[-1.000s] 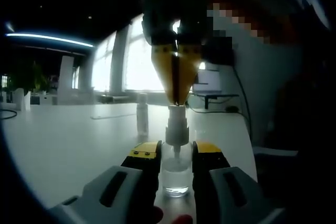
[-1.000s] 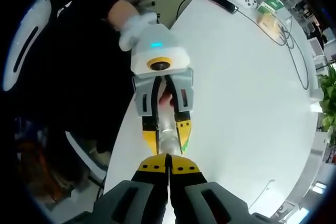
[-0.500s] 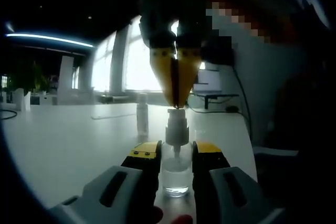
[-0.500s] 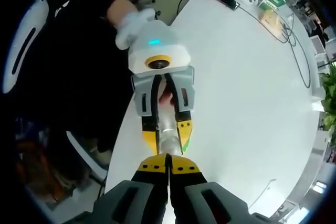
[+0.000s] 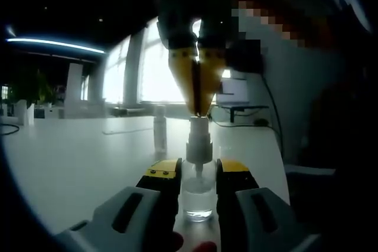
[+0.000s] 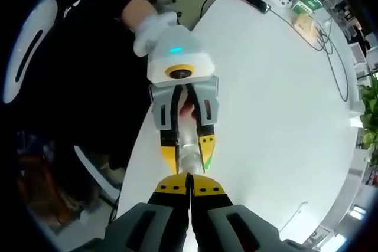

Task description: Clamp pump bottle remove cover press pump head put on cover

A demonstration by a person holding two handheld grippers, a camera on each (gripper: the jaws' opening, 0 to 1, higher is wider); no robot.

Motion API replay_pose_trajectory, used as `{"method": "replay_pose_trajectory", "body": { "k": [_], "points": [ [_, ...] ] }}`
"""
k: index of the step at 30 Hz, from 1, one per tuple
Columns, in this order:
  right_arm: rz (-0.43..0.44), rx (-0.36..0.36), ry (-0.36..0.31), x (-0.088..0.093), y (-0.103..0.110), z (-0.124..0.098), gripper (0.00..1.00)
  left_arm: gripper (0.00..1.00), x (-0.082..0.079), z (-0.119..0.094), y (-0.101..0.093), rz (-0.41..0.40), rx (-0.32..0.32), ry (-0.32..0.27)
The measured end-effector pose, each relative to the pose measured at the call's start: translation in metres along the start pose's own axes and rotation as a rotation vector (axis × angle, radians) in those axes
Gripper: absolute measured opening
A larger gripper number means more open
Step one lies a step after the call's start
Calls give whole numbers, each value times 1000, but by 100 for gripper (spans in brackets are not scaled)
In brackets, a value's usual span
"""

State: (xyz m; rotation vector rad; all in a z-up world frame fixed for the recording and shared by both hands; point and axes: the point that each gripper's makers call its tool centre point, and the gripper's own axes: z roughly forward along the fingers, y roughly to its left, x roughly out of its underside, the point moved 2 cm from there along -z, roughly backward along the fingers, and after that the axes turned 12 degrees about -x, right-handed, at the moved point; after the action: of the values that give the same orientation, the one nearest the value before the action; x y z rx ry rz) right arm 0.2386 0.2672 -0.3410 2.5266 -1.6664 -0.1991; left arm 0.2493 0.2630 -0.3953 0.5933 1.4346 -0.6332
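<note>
Now, left hand-held gripper (image 5: 198, 184) clamping pump bottle (image 5: 198, 196), right hand-held gripper (image 5: 198, 110) jaws together, tips on pump head (image 5: 199, 140).

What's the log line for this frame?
left gripper: shut on pump bottle | right gripper: shut, tips on pump head | cover: off

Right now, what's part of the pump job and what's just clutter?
In the job:
- pump bottle, clamped by left gripper
- pump head, under shut right gripper
- cover, standing on the table behind

Lying about:
- cables
- monitor
- plant
</note>
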Motion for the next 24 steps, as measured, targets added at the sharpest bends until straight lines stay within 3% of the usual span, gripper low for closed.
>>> {"method": "replay_pose_trajectory", "body": {
  "k": [24],
  "points": [
    [4,3,-18,1,0,-1,0,15,-1,0,-1,0,0,0]
  ]
}}
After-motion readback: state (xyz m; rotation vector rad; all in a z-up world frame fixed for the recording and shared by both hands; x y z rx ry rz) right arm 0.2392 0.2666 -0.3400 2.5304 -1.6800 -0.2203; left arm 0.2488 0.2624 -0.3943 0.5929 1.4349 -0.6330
